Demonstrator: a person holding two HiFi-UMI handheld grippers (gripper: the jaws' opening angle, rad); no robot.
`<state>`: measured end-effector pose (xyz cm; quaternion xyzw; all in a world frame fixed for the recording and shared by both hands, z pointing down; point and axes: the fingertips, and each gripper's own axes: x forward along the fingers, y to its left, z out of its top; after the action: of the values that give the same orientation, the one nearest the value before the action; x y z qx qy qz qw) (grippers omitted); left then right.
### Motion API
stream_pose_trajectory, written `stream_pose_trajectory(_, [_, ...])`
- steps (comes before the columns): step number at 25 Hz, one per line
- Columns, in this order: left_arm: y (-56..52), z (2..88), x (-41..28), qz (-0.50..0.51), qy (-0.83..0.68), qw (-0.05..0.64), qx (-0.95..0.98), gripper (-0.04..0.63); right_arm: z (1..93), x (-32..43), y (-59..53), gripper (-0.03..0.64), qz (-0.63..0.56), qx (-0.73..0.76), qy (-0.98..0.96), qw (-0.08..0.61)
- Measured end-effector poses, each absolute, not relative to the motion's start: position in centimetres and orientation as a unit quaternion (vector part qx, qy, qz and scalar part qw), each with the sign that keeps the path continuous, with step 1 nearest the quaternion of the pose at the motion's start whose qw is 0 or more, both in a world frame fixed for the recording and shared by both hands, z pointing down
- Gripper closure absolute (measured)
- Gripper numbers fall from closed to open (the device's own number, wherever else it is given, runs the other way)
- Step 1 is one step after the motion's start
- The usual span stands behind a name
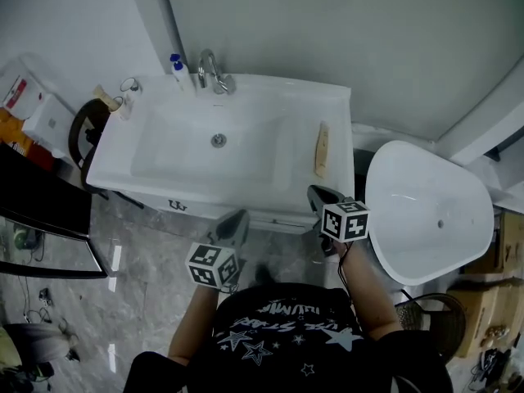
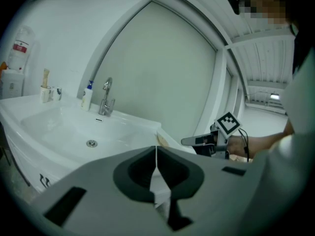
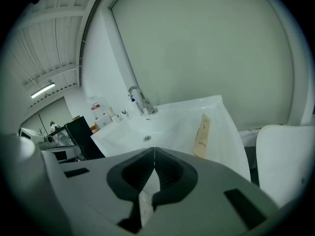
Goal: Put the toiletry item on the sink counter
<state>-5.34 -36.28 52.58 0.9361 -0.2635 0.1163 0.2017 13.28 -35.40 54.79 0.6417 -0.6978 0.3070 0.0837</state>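
The toiletry item is a beige tube lying flat on the right-hand ledge of the white sink counter. It also shows in the right gripper view, beyond the jaws. My right gripper hovers just in front of the counter's right front corner, short of the tube, shut with nothing between its jaws. My left gripper is held before the counter's front edge, also shut and empty. The right gripper is visible off to the right in the left gripper view.
A chrome faucet and a blue-capped bottle stand at the back of the basin. Cups sit at the back left corner. A white oval bowl stands right of the sink, a black rack to the left.
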Motion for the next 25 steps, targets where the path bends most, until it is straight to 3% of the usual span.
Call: stream_pose_trajectory(25, [-21.9,50.8,-0.5,0.107,-0.322,0.186,0.922,0.575,53.6,15.6,-23.7,0.601,0.29,0.572,-0.763,0.082])
